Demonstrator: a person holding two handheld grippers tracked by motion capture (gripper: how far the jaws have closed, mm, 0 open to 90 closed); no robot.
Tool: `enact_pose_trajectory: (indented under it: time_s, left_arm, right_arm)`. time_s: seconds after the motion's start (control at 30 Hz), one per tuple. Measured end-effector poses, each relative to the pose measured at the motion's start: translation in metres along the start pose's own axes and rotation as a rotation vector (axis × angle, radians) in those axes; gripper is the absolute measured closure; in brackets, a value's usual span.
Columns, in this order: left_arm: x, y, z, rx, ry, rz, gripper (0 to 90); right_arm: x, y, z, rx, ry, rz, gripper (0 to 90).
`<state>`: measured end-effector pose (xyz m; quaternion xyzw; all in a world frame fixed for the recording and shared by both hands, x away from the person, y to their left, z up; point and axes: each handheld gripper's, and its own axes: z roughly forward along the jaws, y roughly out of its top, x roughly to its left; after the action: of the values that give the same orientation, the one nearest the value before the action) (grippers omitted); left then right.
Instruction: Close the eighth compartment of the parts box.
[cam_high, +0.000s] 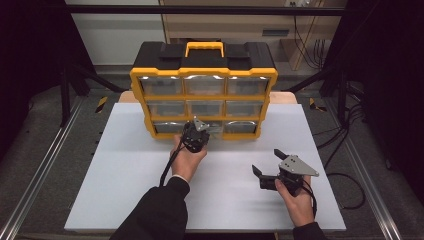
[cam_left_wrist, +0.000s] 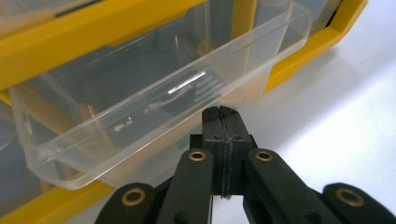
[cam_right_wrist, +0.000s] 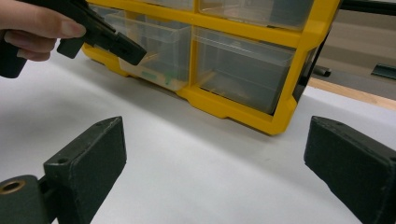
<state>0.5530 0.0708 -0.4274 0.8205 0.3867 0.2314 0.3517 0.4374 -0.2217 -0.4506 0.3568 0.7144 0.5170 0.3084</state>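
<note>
From my screen, the organiser cabinet reads as moulded plastic: a glossy yellow frame with a matt black top and a yellow handle. Its pulled-out drawer is clear, shiny plastic that catches a bright streak of light, smooth at the rim. The left gripper looks like matt black plastic with a fine grainy texture, and brass-coloured metal bushings sit in its links. The right gripper has the same dull black pads, slightly rough, and a flat grey plate on top. The table is a smooth, matt white sheet laid over a pale wooden board.
</note>
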Motion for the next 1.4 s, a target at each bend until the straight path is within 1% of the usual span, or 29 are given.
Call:
enact_pose_trajectory:
  time_s: [0.03,0.07,0.1,0.17,0.2,0.33,0.37,0.43,0.47,0.53,0.67,0.73,0.83,0.97,1.27,1.4]
  left_arm:
    - [0.000,0.000,0.000,0.007,0.003,0.013,89.9]
    - [0.000,0.001,0.000,0.013,0.009,0.027,89.9]
    - [0.000,0.001,0.001,0.003,0.013,0.018,89.9]
    - [0.001,0.000,0.002,0.002,0.015,0.003,89.9]
    - [0.003,0.000,0.001,0.016,0.018,0.022,89.9]
    - [0.004,0.000,0.001,0.003,0.021,0.019,89.9]
    - [0.002,0.000,0.003,-0.035,0.023,-0.017,89.9]
    - [0.002,0.000,0.004,-0.033,0.024,-0.016,89.9]
    - [0.002,0.000,0.005,-0.031,0.025,-0.015,89.9]
    - [0.004,0.000,0.004,0.004,0.025,0.020,89.9]
    - [0.003,-0.001,0.007,-0.018,0.038,0.024,89.9]
    - [0.003,-0.001,0.007,-0.017,0.040,0.029,89.9]
    - [0.004,0.000,0.008,-0.016,0.042,0.036,89.9]
    - [0.005,0.000,0.009,-0.024,0.051,0.029,89.9]
    - [0.006,0.000,0.010,-0.037,0.059,0.028,89.8]
    - [0.006,0.000,0.012,-0.036,0.067,0.030,89.9]
  right_arm:
    - [0.000,0.000,0.000,-0.002,0.005,0.003,6.0]
    - [0.000,-0.001,0.001,-0.004,0.004,-0.005,6.0]
    - [0.000,-0.001,0.001,-0.004,0.004,-0.012,6.0]
    - [0.000,-0.002,0.001,-0.009,-0.001,-0.015,6.0]
    - [0.000,-0.002,0.001,-0.012,-0.002,-0.016,6.0]
    - [-0.001,-0.003,0.001,-0.012,-0.002,-0.015,6.0]
    - [0.000,-0.003,0.001,-0.011,-0.002,-0.014,5.9]
    - [0.000,-0.003,0.002,-0.012,-0.005,-0.022,5.9]
    - [0.000,-0.003,0.002,-0.013,-0.002,-0.017,5.9]
    - [0.000,-0.003,0.002,-0.013,-0.003,-0.018,5.9]
    - [-0.001,-0.004,0.002,-0.013,-0.011,-0.015,5.9]
    - [-0.002,-0.004,0.001,-0.015,-0.010,-0.002,5.9]
    - [-0.002,-0.004,0.001,-0.016,-0.012,-0.002,6.0]
    - [-0.002,-0.004,0.001,-0.016,-0.011,0.000,6.0]
    - [-0.002,-0.004,0.000,-0.016,-0.014,0.001,5.9]
    - [-0.003,-0.004,0.000,-0.024,-0.017,0.000,5.9]
